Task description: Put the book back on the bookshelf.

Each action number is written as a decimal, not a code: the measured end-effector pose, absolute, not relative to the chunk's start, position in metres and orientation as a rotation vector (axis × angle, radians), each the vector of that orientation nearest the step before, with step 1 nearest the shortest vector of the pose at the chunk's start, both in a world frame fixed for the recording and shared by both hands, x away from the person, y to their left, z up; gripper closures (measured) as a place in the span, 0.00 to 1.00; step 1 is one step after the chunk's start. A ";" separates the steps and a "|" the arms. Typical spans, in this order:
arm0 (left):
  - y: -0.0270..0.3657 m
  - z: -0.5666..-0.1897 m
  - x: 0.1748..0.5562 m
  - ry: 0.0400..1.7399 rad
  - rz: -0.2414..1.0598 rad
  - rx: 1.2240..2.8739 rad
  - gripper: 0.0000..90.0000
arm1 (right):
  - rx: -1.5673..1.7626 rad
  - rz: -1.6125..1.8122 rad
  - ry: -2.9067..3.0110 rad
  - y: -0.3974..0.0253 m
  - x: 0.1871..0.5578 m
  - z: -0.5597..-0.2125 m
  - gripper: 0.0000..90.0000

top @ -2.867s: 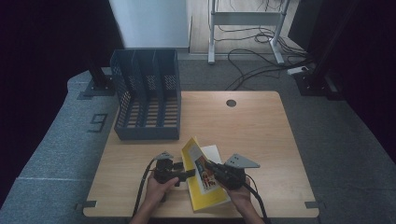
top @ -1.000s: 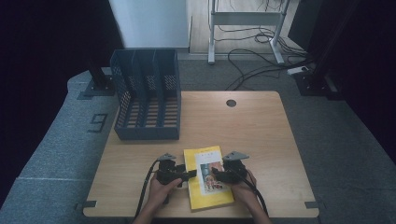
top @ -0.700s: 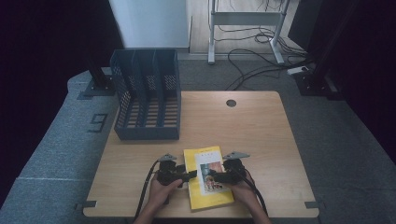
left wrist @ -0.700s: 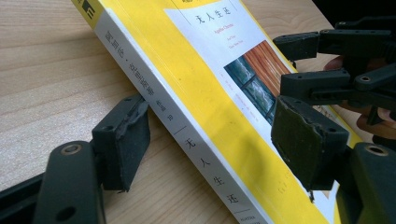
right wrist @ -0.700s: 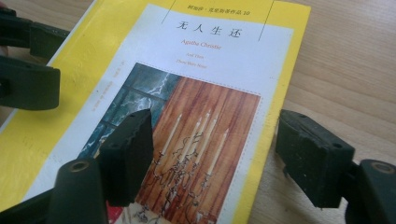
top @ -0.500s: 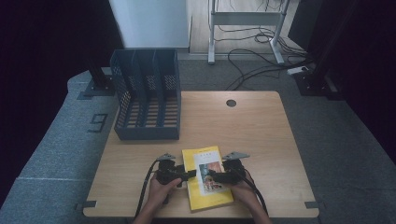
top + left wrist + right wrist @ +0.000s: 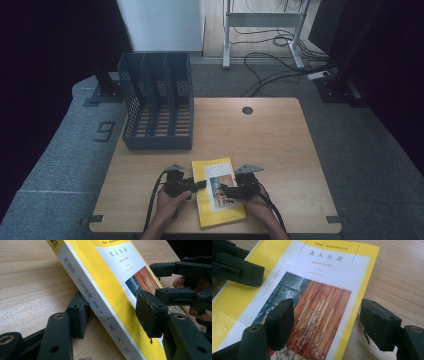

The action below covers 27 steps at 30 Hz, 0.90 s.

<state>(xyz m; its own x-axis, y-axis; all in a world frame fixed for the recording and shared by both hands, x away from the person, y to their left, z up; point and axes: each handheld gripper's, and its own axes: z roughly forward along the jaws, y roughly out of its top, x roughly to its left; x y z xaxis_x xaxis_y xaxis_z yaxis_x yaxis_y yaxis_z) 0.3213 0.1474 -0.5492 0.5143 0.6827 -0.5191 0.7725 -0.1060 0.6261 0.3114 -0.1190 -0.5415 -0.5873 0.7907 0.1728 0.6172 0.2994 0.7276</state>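
Yellow book (image 7: 218, 192) flat on table (image 7: 280, 135), in front of the grey file rack (image 7: 156, 101) and well apart from it. Left gripper (image 7: 112, 312) at spine, jaws apart, one each side of that edge. Right gripper (image 7: 325, 322) at opposite edge, jaws apart over cover and table.
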 end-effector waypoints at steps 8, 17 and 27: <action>0.146 -0.550 0.321 1.196 -0.136 1.838 0.49 | 1.261 1.168 2.357 -0.111 0.306 -0.541 0.31; 0.145 -0.547 0.319 1.154 -0.134 1.839 0.59 | 1.225 1.192 2.390 -0.107 0.305 -0.541 0.32; 0.150 -0.546 0.321 1.183 -0.138 1.820 0.57 | 1.234 1.191 2.389 -0.107 0.305 -0.541 0.30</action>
